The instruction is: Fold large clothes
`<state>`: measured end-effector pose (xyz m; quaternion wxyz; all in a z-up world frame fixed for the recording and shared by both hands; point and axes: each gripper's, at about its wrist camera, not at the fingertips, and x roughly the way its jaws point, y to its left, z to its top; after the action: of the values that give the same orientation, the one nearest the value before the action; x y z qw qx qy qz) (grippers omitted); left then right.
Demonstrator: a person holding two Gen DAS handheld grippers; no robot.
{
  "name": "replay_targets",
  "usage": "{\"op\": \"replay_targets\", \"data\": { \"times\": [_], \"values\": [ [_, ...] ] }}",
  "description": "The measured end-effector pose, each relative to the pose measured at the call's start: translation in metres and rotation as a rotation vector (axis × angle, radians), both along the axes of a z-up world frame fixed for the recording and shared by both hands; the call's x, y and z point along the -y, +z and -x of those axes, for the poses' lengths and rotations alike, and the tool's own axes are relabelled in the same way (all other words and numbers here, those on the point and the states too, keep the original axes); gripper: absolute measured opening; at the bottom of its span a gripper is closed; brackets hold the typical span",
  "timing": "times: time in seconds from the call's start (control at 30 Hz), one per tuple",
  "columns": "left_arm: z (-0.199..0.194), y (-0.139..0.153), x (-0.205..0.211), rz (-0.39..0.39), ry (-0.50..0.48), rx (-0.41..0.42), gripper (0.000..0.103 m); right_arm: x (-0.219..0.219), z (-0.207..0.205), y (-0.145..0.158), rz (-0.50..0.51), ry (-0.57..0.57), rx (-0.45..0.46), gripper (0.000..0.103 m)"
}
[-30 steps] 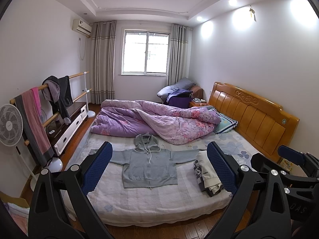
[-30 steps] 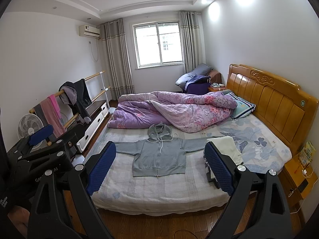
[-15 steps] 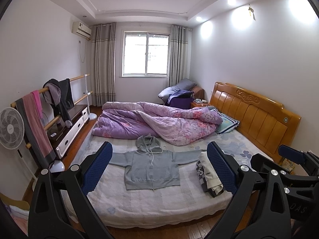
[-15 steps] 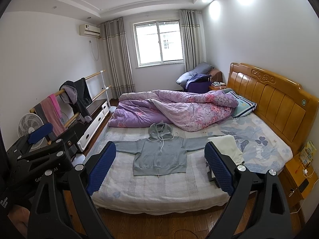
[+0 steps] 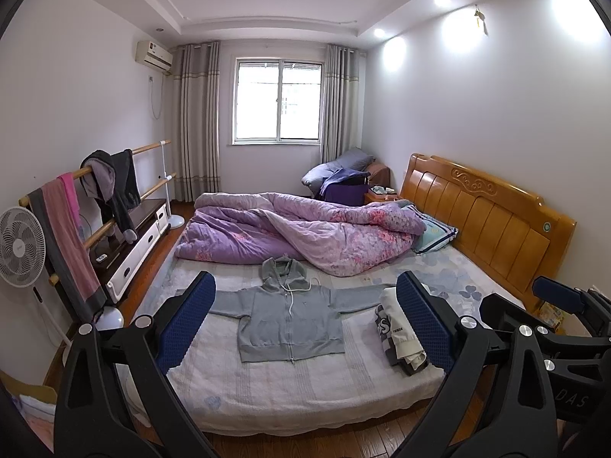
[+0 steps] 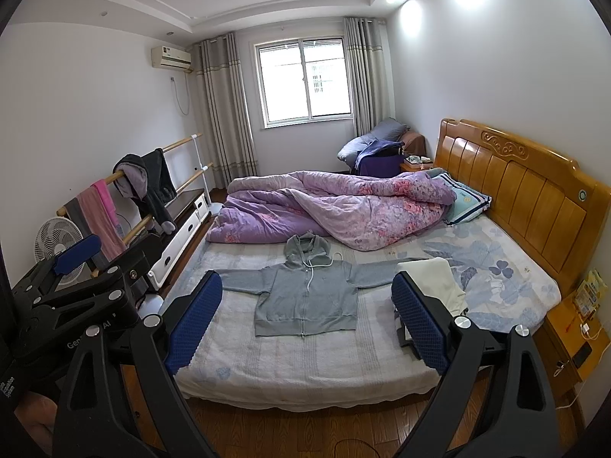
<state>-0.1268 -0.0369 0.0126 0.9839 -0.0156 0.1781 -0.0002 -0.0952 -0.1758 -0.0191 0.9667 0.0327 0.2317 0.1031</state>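
- My left gripper [image 5: 301, 320] hangs in the air off the foot of the bed [image 5: 305, 393], jaws spread wide, gripping nothing and touching nothing.
- My right gripper [image 6: 307, 318] is the same: jaws wide apart, empty.
- The grey hoodie [image 5: 288, 318] lies flat on the bed, front up, sleeves out to both sides (hood toward the purple quilt [image 5: 305, 231]).
- Folded clothes [image 5: 397, 330] sit just beside its right sleeve.

Grey hoodie [image 5: 289, 316] spread flat on bed [image 5: 267, 393], sleeves out, zip up. Folded pile [image 5: 397, 328] just beside right sleeve. Left gripper [image 5: 305, 320] wide apart, empty.
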Motion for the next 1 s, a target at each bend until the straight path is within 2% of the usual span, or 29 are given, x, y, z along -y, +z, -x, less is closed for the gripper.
{"op": "replay_targets", "data": {
  "times": [1.0],
  "values": [
    [-0.0047,-0.0007,-0.0106,-0.003,-0.007,-0.006,0.096,-0.0037,0.0000,0.0009,-0.002,0.000,-0.004,0.087]
  ]
}}
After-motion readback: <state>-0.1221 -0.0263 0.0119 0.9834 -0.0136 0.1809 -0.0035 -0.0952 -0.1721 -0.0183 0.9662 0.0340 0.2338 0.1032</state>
